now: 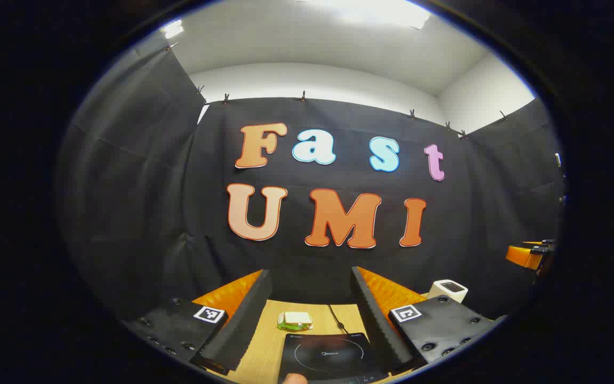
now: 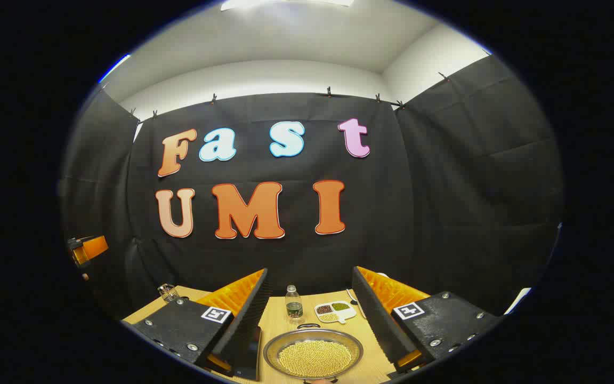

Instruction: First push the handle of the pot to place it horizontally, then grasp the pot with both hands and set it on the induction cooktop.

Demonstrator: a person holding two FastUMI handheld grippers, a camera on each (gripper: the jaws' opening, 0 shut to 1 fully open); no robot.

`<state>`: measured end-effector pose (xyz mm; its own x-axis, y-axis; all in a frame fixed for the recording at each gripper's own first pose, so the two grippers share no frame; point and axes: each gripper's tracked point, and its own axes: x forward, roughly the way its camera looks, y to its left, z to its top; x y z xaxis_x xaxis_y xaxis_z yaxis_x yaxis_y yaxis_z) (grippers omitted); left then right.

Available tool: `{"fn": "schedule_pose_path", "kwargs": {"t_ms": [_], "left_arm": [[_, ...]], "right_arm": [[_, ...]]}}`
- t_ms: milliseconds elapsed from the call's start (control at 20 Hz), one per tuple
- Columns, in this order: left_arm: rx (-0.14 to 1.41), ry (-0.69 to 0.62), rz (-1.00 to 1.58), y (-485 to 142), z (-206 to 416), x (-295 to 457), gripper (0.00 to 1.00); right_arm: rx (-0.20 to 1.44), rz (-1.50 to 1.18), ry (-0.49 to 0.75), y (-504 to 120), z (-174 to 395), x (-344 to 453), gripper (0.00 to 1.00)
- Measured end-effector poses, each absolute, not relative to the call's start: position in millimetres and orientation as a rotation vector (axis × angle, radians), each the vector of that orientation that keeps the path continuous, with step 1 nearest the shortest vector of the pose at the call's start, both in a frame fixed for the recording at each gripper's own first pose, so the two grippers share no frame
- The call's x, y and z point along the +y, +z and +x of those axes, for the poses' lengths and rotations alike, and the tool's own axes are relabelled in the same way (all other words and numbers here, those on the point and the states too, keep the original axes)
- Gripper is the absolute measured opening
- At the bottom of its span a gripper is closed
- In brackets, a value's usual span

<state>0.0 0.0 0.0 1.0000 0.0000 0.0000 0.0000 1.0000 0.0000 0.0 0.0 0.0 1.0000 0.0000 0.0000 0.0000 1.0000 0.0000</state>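
At lower centre, bare table (image 2: 280, 325) lay before the pot (image 2: 313, 353); behind it stood a bottle (image 2: 293, 305) and dish (image 2: 334, 312).

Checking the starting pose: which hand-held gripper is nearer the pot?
Right. The right hand-held gripper points straight at the pot, which lies just ahead between its open fingers. The left hand-held gripper faces the induction cooktop instead.
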Motion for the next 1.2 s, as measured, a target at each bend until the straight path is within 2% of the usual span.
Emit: {"fn": "schedule_pose_path", "kwargs": {"t_ms": [100, 150, 450, 500, 650, 700, 1200], "left_arm": [[-0.003, -0.008, 0.005, 2.1, -0.7, -2.6, 0.99], [-0.007, -0.01, 0.005, 4.1, -1.2, -4.2, 0.99], [-0.013, -0.012, 0.002, 6.9, -4.6, -7.3, 0.98], [-0.013, -0.013, 0.003, 7.1, -5.3, -7.5, 0.98], [-0.024, -0.015, 0.002, 11.5, -9.2, -9.3, 0.99], [-0.027, -0.013, 0.005, 12.2, -9.1, -8.7, 0.98], [-0.03, -0.013, 0.016, 16.0, -12.6, -11.1, 0.98]], "right_arm": [[-0.007, 0.001, -0.004, 3.5, -1.9, -1.0, 1.0], [-0.011, 0.001, -0.005, 4.4, -3.0, -1.4, 0.95], [-0.007, -0.002, -0.007, 4.1, -4.9, -4.5, 0.95], [-0.006, 0.0, -0.011, 3.7, -5.6, -6.8, 1.0], [-0.01, 0.009, -0.014, 6.3, -6.8, -7.9, 1.0], [-0.01, 0.009, -0.015, 6.4, -6.9, -8.7, 0.95], [-0.004, 0.004, -0.013, 8.2, -12.3, -10.5, 0.95]]}}
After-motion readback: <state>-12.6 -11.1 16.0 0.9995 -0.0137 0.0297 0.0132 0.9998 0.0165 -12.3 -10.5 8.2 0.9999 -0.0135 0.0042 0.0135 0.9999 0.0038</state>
